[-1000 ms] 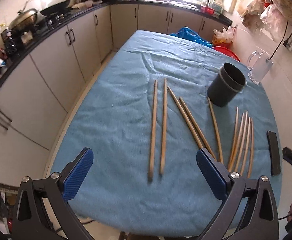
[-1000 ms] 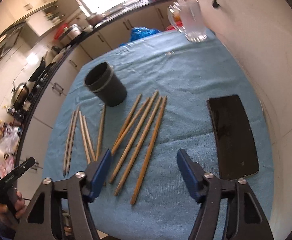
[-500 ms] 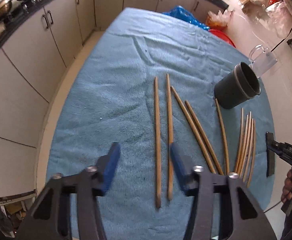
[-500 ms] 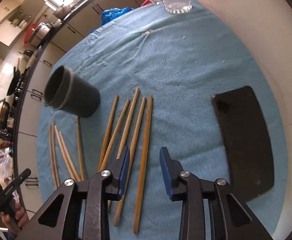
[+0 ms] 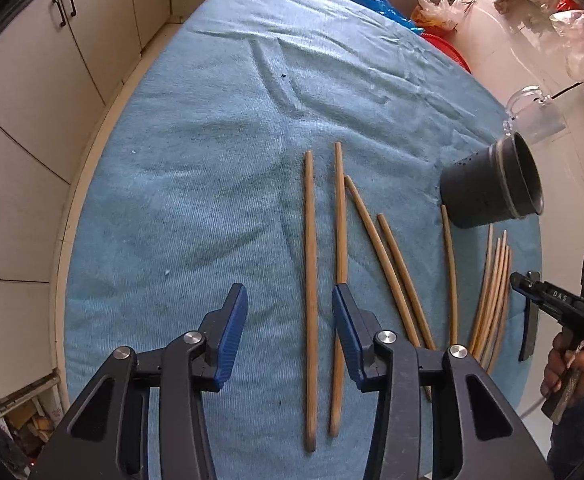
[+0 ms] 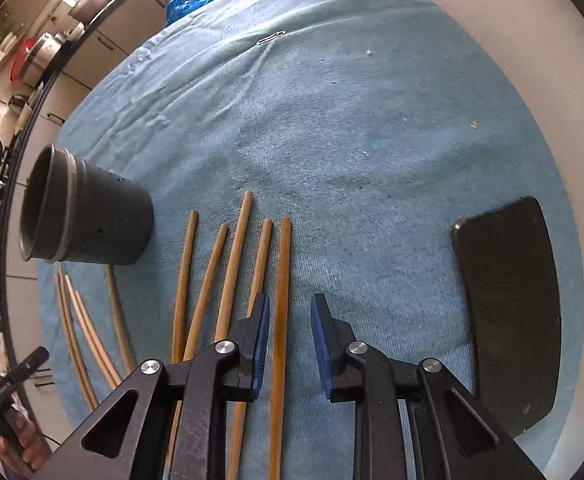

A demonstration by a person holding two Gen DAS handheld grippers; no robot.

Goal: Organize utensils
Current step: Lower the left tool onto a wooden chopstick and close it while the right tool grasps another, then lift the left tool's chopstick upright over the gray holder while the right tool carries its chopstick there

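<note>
Pick-up step: left gripper (image 5: pixel 290 332) & right gripper (image 6: pixel 290 344) jaws apart but closing, each round one chopstick (image 5: pixel 310 280), none clamped. Next: grip, lift, drop into dark holder (image 6: pixel 88 220) far left.

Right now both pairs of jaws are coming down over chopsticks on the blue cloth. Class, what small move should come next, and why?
Probably finish closing. The left gripper and the right gripper each straddle one chopstick; both sets of jaws are closing, with gaps showing beside the sticks. Once gripped, each can lift toward the dark holder, which looks empty.
</note>
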